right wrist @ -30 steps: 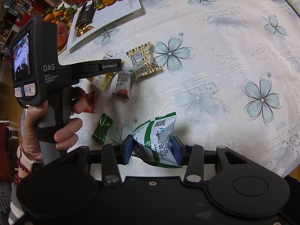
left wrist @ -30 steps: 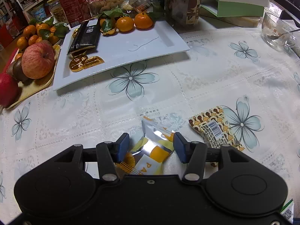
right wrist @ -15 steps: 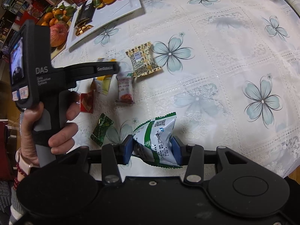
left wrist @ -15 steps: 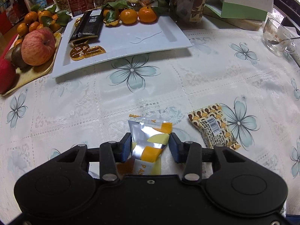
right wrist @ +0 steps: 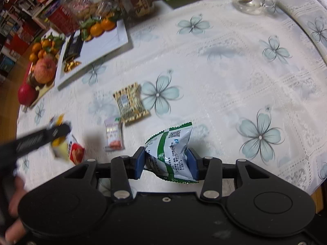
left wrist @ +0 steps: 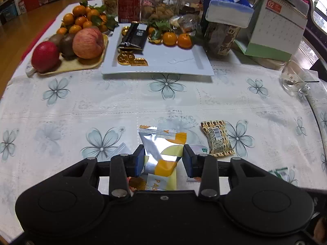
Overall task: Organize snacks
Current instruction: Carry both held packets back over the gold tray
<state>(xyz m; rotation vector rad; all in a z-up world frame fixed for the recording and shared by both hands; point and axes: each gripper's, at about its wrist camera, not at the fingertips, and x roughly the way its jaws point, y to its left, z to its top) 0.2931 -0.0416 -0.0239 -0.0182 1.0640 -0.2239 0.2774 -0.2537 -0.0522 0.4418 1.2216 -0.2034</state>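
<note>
My left gripper (left wrist: 163, 160) is shut on a silver and yellow snack packet (left wrist: 161, 149) and holds it above the tablecloth. My right gripper (right wrist: 166, 162) is shut on a green and white snack bag (right wrist: 171, 153), also lifted. A white rectangular plate (left wrist: 163, 61) at the far side holds a black chocolate bar (left wrist: 133, 35), gold coins (left wrist: 130, 59) and tangerines (left wrist: 176, 38). A brown patterned packet (left wrist: 216, 138) lies right of the left gripper; it also shows in the right wrist view (right wrist: 129, 102). The left gripper shows blurred in the right wrist view (right wrist: 59, 134).
A fruit tray (left wrist: 71, 65) with apples and tangerines stands left of the plate. Jars, a tissue box (left wrist: 226, 12) and a calendar (left wrist: 276, 28) stand behind. A glass bowl with a spoon (left wrist: 293, 79) is at the far right. A pink packet (right wrist: 113, 136) and a red packet (right wrist: 76, 153) lie on the cloth.
My left gripper closed on the silver and yellow packet and lifted it off the cloth. My right gripper rose and swung with the green and white bag still held.
</note>
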